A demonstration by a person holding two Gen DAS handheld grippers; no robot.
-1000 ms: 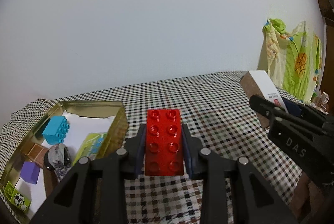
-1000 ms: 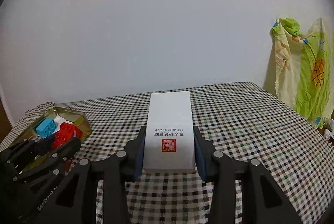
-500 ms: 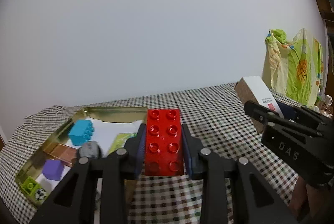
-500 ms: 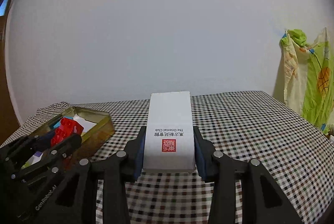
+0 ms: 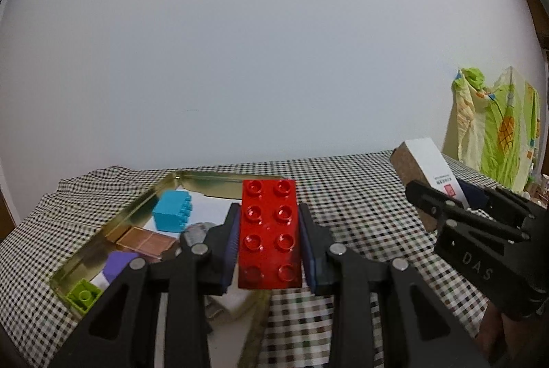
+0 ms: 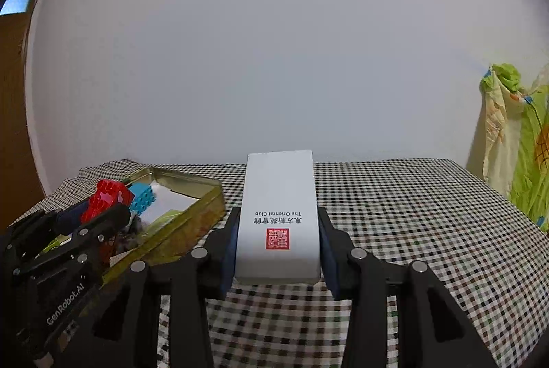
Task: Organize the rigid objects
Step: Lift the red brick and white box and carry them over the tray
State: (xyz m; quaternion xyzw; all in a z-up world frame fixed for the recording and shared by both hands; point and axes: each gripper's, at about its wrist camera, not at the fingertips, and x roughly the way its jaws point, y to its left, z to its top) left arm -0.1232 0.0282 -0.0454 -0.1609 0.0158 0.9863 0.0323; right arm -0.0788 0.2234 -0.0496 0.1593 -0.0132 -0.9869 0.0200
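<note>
At the far left of the left wrist view, a gold tin [image 5: 113,224] sits open on the checkered tabletop [image 5: 360,196], which is draped in a black-and-white cloth. Inside the tin lie a lime green brick [image 5: 83,296] at the near corner, a purple block [image 5: 118,265] beside it, a brown tile [image 5: 145,240] further in, and a cyan brick [image 5: 172,211] toward the far end, all resting on white paper. A grey lump just right of the brown tile is too blurred to identify. To the right of these, the left gripper [image 5: 269,241] holds a red brick [image 5: 270,232] above the tin's near right edge, its jaws pinching the brick's long sides, studs facing up. Further right, the right gripper [image 5: 459,203] appears from the side, carrying a white box [image 5: 430,165] with a cork-brown end face over the cloth, well apart from the tin. In the right wrist view, the tin lies at the left with the red brick and left gripper over it; at centre the jaws of the right gripper clamp the white box by its sides, the printed red seal facing up. At the far right hangs a yellow-green patterned cloth [image 6: 514,134].
</note>
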